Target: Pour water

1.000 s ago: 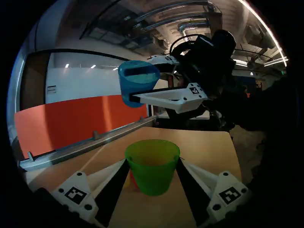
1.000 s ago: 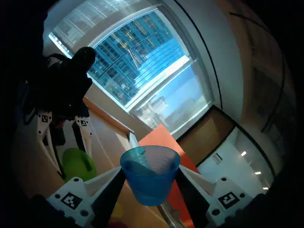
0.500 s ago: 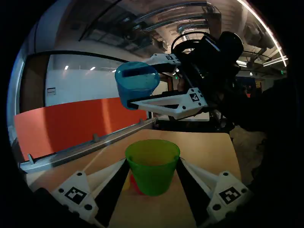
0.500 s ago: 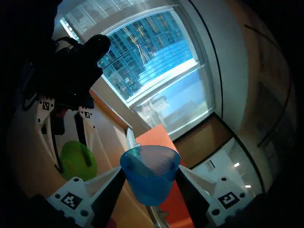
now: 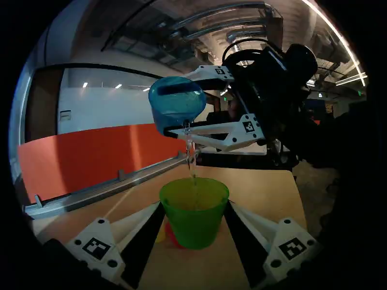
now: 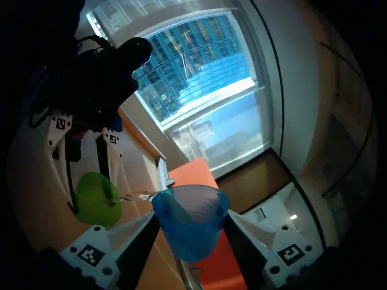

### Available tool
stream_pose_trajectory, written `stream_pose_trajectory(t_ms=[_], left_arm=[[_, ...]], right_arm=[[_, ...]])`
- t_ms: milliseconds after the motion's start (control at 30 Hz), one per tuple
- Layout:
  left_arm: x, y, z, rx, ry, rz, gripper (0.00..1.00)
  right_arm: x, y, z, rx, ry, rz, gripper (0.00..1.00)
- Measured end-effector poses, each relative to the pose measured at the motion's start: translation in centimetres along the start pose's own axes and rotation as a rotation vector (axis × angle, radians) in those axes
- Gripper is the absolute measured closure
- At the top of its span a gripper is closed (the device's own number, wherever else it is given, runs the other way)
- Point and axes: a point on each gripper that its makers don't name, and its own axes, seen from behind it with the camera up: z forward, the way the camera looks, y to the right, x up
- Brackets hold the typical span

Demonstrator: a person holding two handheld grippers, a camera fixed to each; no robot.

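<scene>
In the left gripper view my left gripper (image 5: 194, 220) is shut on a green cup (image 5: 194, 211), held upright just over the wooden table (image 5: 263, 186). Above it my right gripper (image 5: 186, 104) holds a blue cup (image 5: 175, 102) tipped on its side. A thin stream of water (image 5: 190, 157) runs from the blue cup's rim down into the green cup. In the right gripper view my right gripper (image 6: 191, 227) is shut on the blue cup (image 6: 191, 222), water (image 6: 135, 196) leaves its left rim toward the green cup (image 6: 96, 199), and the left gripper (image 6: 87, 159) sits beyond.
Small red and yellow things (image 5: 167, 233) lie on the table behind the green cup. An orange wall panel (image 5: 87, 157) and a metal rail (image 5: 111, 181) border the table's left side. A large window (image 6: 203, 92) faces outside.
The right gripper has rolled the blue cup further over, and water now streams from its rim into the green cup. The left gripper and green cup have stayed put.
</scene>
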Motion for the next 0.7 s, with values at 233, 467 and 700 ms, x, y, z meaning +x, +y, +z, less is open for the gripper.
stream_pose_trajectory(t_ms=[233, 467, 700], left_arm=[[0.0, -0.1, 0.25, 0.002, -0.002, -0.01, 0.16], [0.07, -0.16, 0.4, 0.004, 0.0, -0.017, 0.16], [0.17, 0.03, 0.37, 0.001, 0.001, -0.018, 0.16]], right_arm=[[-0.2, 0.14, 0.03, -0.001, 0.0, -0.027, 0.13], [-0.47, 0.5, 0.05, -0.008, -0.005, -0.059, 0.13], [-0.46, 0.7, 0.16, -0.015, -0.009, -0.094, 0.13]])
